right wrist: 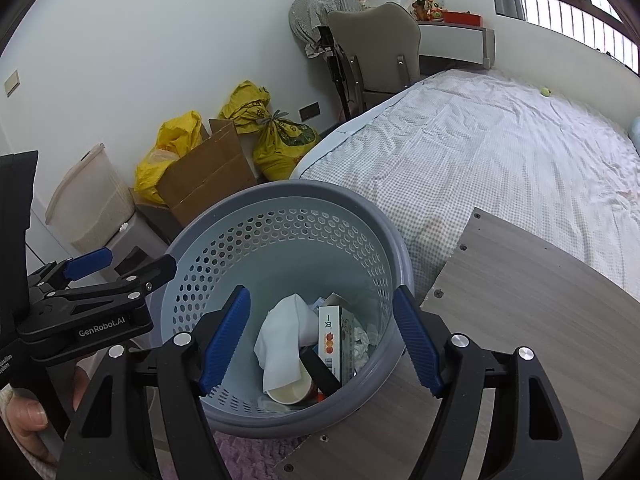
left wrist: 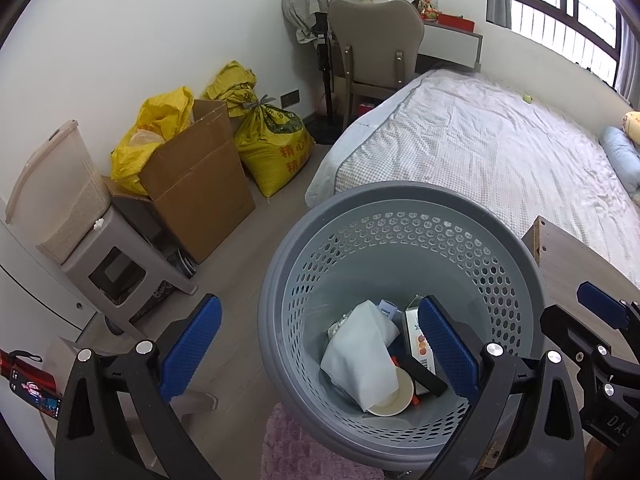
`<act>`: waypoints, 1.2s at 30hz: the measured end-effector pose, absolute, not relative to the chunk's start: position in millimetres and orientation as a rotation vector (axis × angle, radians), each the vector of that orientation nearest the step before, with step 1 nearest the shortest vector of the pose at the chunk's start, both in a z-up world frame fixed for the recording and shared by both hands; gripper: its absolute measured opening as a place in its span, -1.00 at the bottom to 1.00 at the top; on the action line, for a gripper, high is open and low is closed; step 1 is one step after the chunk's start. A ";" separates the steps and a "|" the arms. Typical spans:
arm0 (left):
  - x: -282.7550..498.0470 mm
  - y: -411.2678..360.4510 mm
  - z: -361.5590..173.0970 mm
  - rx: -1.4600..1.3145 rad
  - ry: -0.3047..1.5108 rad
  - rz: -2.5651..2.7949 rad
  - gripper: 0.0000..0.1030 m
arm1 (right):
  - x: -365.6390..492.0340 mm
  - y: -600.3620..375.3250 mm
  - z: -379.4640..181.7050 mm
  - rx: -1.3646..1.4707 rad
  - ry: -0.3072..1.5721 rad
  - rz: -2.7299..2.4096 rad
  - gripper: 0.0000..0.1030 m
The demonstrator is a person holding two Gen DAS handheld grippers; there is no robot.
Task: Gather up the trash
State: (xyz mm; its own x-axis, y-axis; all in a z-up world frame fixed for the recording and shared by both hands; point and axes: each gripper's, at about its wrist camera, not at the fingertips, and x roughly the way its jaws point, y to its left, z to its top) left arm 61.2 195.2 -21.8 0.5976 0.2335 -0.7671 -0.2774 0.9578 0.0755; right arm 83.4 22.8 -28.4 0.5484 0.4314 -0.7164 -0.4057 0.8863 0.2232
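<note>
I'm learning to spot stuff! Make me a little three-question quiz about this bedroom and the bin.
1. True or false: the grey bin is empty.
2. Which lies inside the bin? A) a green ball B) a white tissue C) a yellow sack
3. Fill in: the right tool holds ____ between its blue pads.

Key:
1. False. A white tissue, a paper cup and a small printed box lie at the bottom.
2. B. The green ball sits on the bed, and the yellow sack stands by the wall.
3. Nothing. It is open above the bin, as is the left tool.
</note>
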 end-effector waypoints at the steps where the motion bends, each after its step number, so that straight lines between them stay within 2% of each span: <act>1: 61.5 194.6 -21.0 -0.053 0.881 0.296 0.88 | 83.3 23.0 -28.7 0.032 0.857 0.494 0.37; 36: 65.6 197.8 -21.9 -0.059 0.867 0.296 0.88 | 83.3 26.4 -31.4 0.023 0.869 0.491 0.37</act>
State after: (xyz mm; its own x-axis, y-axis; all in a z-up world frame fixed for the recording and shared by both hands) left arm 65.6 197.8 -21.9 0.6092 0.2321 -0.7583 -0.2801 0.9576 0.0681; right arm 83.3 26.4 -31.4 0.5421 0.4229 -0.7262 -0.4042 0.8888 0.2159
